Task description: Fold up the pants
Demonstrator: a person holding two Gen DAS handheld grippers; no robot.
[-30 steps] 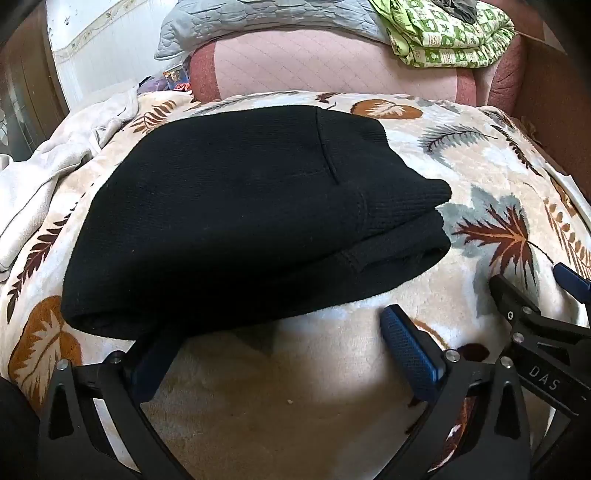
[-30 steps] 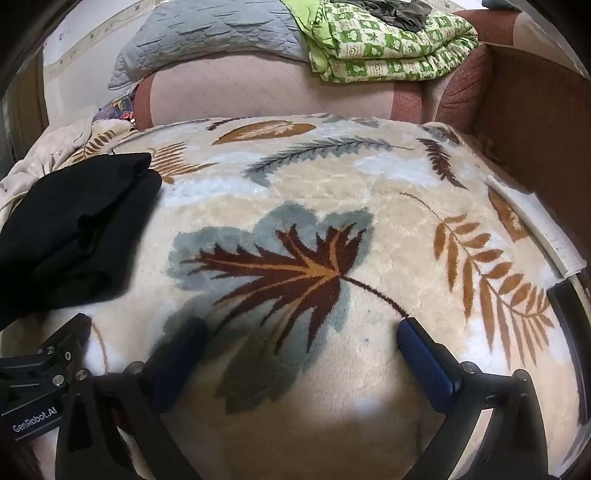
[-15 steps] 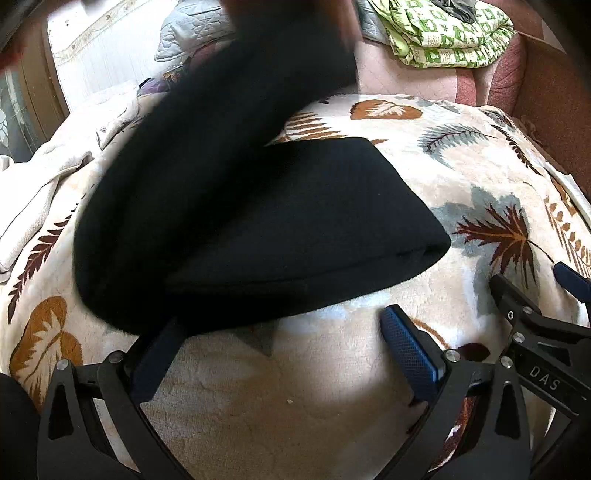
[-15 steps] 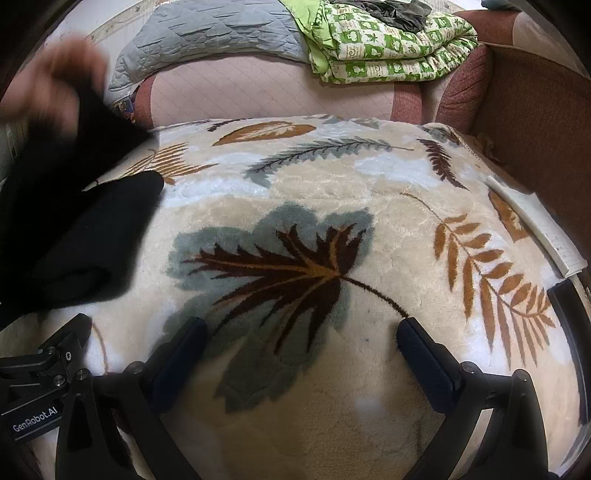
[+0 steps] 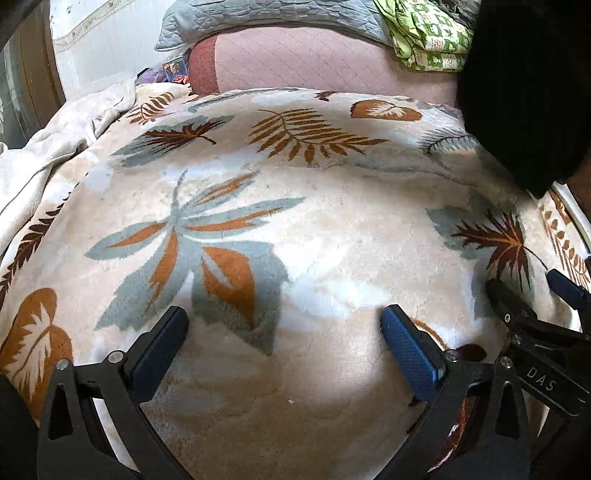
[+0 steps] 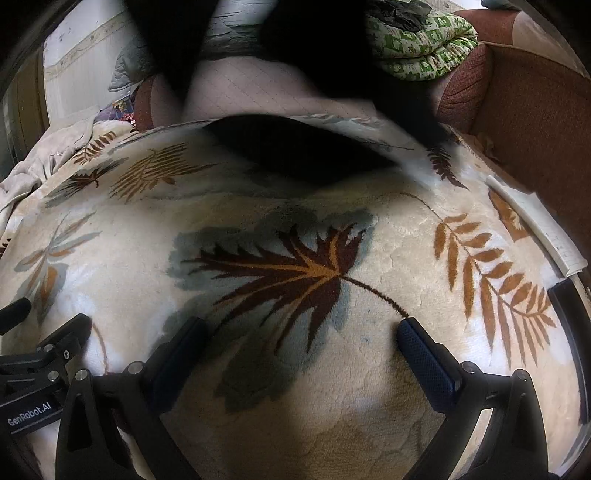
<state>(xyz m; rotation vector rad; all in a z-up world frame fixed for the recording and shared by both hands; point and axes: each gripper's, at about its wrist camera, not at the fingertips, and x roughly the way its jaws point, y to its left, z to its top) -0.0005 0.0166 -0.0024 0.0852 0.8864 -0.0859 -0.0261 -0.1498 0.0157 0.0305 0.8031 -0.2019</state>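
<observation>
The pants [image 6: 295,155] are black and appear as a dark, blurred mass at the far side of the blanket [image 6: 280,435], in front of the pink headboard cushion [image 6: 236,92]; part of the fabric hangs down from above, and part lies on or just over the blanket, though contact cannot be confirmed because of blur. In the left wrist view the pants [image 5: 524,92] fill the upper right corner as a solid black shape that hides part of the green patterned quilt [image 5: 424,40]. No fold lines or seams are readable. The blanket is cream plush with brown, orange and grey leaf prints. A grey quilted cover [image 5: 266,14] lies on top of the cushion, and a crumpled pale sheet [image 5: 44,155] sits at the left edge. A white strip [image 6: 535,225] lies along the right edge beside a brown padded frame [image 6: 535,122]. The left gripper [image 5: 284,332] is low over the blanket, jaws spread wide, holding nothing. The right gripper [image 6: 299,343] sits just beside it in the same posture, jaws wide apart and empty, well short of the pants.
</observation>
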